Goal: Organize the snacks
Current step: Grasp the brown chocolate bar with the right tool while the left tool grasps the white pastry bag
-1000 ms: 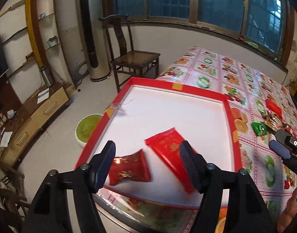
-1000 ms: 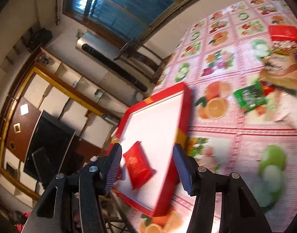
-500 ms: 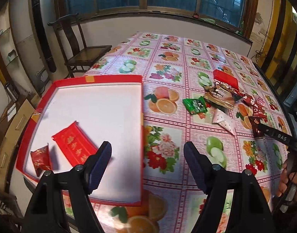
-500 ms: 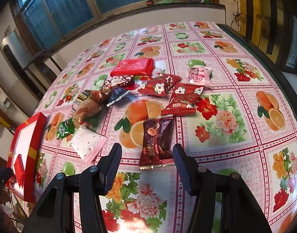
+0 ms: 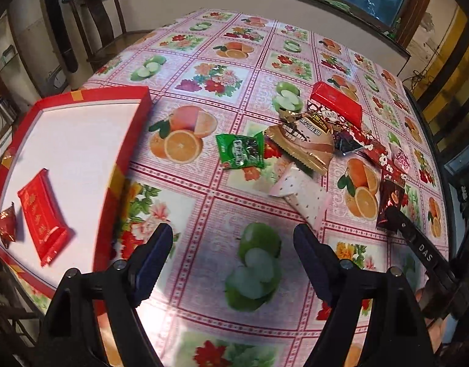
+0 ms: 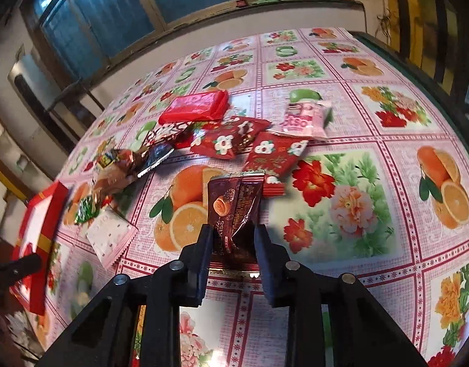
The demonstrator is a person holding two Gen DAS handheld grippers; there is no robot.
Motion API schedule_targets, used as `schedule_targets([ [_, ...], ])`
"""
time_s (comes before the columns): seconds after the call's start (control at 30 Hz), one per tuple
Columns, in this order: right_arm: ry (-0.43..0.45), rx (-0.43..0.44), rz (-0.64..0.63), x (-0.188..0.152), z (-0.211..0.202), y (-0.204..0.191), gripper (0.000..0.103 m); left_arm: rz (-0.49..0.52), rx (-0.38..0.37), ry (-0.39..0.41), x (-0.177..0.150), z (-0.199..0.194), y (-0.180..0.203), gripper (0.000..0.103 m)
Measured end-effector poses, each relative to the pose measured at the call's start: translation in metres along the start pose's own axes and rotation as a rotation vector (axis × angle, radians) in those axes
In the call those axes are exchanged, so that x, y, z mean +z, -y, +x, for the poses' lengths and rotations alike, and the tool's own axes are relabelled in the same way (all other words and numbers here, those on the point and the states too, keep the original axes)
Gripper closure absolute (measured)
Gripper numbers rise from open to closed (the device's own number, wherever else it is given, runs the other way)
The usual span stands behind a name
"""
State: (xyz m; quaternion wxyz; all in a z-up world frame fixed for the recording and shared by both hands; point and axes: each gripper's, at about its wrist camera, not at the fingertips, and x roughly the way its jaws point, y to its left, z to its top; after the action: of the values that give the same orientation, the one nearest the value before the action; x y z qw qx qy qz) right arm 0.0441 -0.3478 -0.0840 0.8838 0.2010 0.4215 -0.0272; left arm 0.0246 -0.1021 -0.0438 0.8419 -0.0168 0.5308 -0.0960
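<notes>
Right gripper (image 6: 231,244) clamped on dark brown snack packet (image 6: 234,208) at six o'clock of the pile; left gripper (image 5: 234,244) spread wide above the tablecloth (image 5: 204,214).

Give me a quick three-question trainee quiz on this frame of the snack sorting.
1. True or false: the left gripper has its jaws closed on a snack.
2. Which snack sits between the jaws of the right gripper? A) green packet B) dark brown packet C) pink pouch
3. How many snacks lie in the red tray?

Key:
1. False; it is open, over bare tablecloth.
2. B, the dark brown packet.
3. Two: a long red packet and a small red packet.
</notes>
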Motion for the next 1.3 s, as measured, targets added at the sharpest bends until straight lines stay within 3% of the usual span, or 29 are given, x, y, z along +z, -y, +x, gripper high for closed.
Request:
schedule_targets([
  [0.33, 0.086, 0.077, 0.149, 0.006, -0.022, 0.021, 0.074, -0.144, 0.064, -0.004, 0.01, 0.034, 0.045, 0.023],
  [0.57, 0.101, 0.124, 0.157, 0.006, -0.027, 0.018, 0.073, -0.183, 0.077, -0.026, 0.02, 0.06, 0.062, 0.023],
  [0.77, 0.061, 0.138, 0.179, 0.005, -0.02, 0.02, 0.073, -0.094, 0.108, -0.004, 0.017, 0.073, 0.08, 0.024],
  [0.8, 0.064, 0.137, 0.173, 0.005, -0.02, 0.019, 0.073, -0.083, 0.103, 0.003, 0.018, 0.072, 0.082, 0.025],
  [0.97, 0.058, 0.131, 0.187, 0.006, -0.019, 0.022, 0.073, -0.046, 0.09, 0.037, 0.021, 0.07, 0.083, 0.056],
  [1.3, 0.02, 0.157, 0.204, 0.005, -0.013, 0.024, 0.073, 0.011, -0.009, 0.026, 0.017, 0.063, 0.06, 0.067],
])
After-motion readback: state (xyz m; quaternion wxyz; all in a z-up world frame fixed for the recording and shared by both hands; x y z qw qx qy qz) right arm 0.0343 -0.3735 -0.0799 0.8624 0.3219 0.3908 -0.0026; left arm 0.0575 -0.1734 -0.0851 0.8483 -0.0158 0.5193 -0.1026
